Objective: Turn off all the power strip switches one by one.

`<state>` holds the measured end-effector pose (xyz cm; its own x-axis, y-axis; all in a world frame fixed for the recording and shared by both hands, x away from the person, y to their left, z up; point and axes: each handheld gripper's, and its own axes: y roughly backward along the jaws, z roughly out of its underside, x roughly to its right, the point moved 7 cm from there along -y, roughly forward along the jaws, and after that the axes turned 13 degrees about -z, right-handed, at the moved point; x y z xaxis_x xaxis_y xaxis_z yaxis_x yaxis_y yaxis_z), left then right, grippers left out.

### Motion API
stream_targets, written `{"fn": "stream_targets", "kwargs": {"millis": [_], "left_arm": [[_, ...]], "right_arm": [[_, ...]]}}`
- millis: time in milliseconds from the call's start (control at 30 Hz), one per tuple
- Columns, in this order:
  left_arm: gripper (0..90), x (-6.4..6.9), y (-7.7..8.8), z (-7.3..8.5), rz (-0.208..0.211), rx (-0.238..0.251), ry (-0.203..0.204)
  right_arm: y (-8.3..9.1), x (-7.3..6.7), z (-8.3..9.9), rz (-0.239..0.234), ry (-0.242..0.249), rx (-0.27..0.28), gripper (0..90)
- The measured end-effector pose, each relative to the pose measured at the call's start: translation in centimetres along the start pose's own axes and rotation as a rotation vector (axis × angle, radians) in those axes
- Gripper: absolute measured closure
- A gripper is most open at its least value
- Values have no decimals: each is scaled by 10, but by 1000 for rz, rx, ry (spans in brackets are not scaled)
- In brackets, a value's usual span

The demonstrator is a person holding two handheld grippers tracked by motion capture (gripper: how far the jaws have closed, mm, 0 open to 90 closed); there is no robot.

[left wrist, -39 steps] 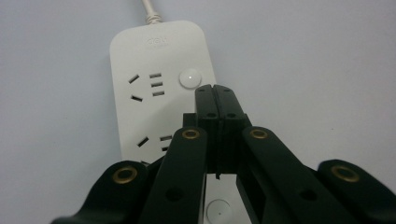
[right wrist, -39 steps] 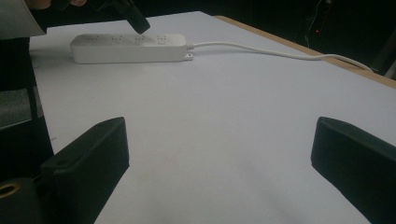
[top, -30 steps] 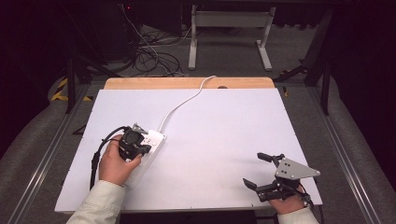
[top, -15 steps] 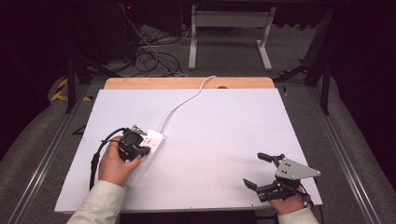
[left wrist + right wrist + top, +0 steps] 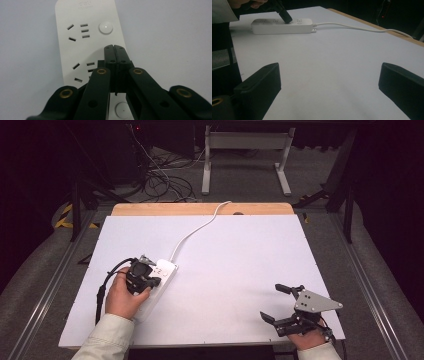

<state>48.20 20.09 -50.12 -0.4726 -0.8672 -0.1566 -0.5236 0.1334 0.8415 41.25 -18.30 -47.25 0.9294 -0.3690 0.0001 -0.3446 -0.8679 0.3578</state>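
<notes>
A white power strip [image 5: 161,275] [image 5: 87,37] [image 5: 282,26] lies on the white table at the left, its cord [image 5: 197,227] [image 5: 362,28] running to the back edge. My left gripper [image 5: 145,270] [image 5: 115,47] is shut, its two jaws pressed together with nothing between them, and their tips rest on the strip's top face between two socket groups, below a round button [image 5: 106,27]. In the right gripper view the left gripper's black tips [image 5: 285,17] touch the strip. My right gripper [image 5: 274,302] [image 5: 329,80] stands open near the table's front right corner, nothing between its jaws.
The white table [image 5: 240,260] has a wooden strip [image 5: 200,209] along its back edge. Loose cables [image 5: 160,180] and a metal stand's legs [image 5: 245,165] sit on the floor behind. A rail [image 5: 50,285] runs along the table's left side.
</notes>
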Motion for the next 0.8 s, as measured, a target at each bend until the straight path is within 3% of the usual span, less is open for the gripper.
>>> {"fn": "stream_targets", "kwargs": {"millis": [33, 100, 267, 433, 467, 533, 800], "left_arm": [[900, 1, 0, 0, -7, -2, -5], [900, 4, 0, 0, 26, -11, 7], [900, 7, 1, -1, -19, -18, -14], [900, 2, 23, -12, -8, 109, 45], [900, 1, 29, -15, -26, 124, 39], [900, 1, 38, -18, -21, 152, 31], [900, 5, 32, -18, -8, 148, 28]], "right_arm": [[0, 0, 0, -1, -4, 0, 46], [-1, 0, 0, 0, -2, 1, 46], [-1, 0, 0, -1, -3, -2, 46], [0, 1, 0, 2, -7, 3, 46], [0, 1, 0, 2, -7, 3, 46], [-1, 2, 1, 2, -3, -1, 46], [0, 1, 0, 4, -1, 4, 46]]}}
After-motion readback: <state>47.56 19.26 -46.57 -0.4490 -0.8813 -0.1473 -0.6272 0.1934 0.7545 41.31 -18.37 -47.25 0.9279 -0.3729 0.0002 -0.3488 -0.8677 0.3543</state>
